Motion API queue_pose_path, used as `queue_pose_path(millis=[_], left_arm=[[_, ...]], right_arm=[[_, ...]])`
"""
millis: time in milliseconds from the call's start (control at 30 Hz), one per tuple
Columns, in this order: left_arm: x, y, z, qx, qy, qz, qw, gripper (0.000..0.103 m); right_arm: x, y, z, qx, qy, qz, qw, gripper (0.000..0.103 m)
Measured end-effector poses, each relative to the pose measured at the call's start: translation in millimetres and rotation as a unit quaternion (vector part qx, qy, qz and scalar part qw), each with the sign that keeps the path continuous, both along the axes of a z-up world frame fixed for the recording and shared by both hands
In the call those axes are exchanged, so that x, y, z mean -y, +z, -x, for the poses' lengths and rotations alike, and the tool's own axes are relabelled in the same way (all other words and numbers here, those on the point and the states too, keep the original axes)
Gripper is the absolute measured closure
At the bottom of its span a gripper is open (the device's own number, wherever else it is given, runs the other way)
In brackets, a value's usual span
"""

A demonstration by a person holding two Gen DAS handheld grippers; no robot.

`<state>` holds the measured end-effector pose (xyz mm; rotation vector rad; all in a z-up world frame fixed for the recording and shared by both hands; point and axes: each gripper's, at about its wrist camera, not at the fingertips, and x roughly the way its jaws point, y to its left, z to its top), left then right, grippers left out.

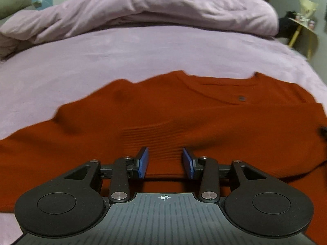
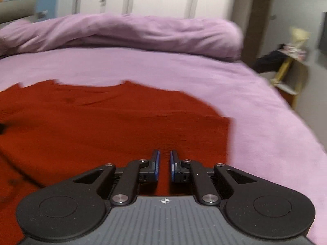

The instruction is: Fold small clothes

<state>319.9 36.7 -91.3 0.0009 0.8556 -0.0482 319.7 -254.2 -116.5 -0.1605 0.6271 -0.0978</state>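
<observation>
A rust-red knit garment [image 1: 184,112] lies spread flat on the bed, its neckline with a small dark label toward the far right in the left wrist view. My left gripper [image 1: 165,155] hovers low over the near middle of the cloth. It is open, with ribbed fabric showing between the blue pads [image 1: 143,162] and nothing pinched. In the right wrist view the garment [image 2: 102,122] fills the left and centre, its right edge near the gripper. My right gripper [image 2: 165,157] is shut to a thin slit just above the cloth. I cannot tell whether any fabric is caught in it.
The lilac bed sheet [image 1: 143,51] stretches beyond the garment, and more sheet [image 2: 255,122] lies to its right. A bunched lilac duvet [image 1: 153,8] runs across the far end. A small cluttered side table [image 2: 290,65] stands beyond the bed's right edge.
</observation>
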Motion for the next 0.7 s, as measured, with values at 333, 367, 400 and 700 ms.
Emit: queue_pose_path(millis=[333, 367, 400, 700], left_arm=[[-6, 3, 7, -0.014, 0.006, 0.036, 0.9993, 0.06], [-2, 2, 8, -0.011, 0.0, 0.02, 0.9997, 0.06], [1, 0, 10, -0.01, -0.007, 0.006, 0.9999, 0.057], [2, -6, 6, -0.01, 0.009, -0.007, 0.9999, 0.044]], right_arm=[[6, 24, 31, 0.018, 0.028, -0.06, 0.998, 0.096], [0, 22, 33, 0.01, 0.045, -0.064, 0.997, 0.096], [-4, 17, 34, -0.007, 0.053, -0.063, 0.997, 0.096], [-14, -4, 36, -0.019, 0.055, -0.023, 0.998, 0.096]])
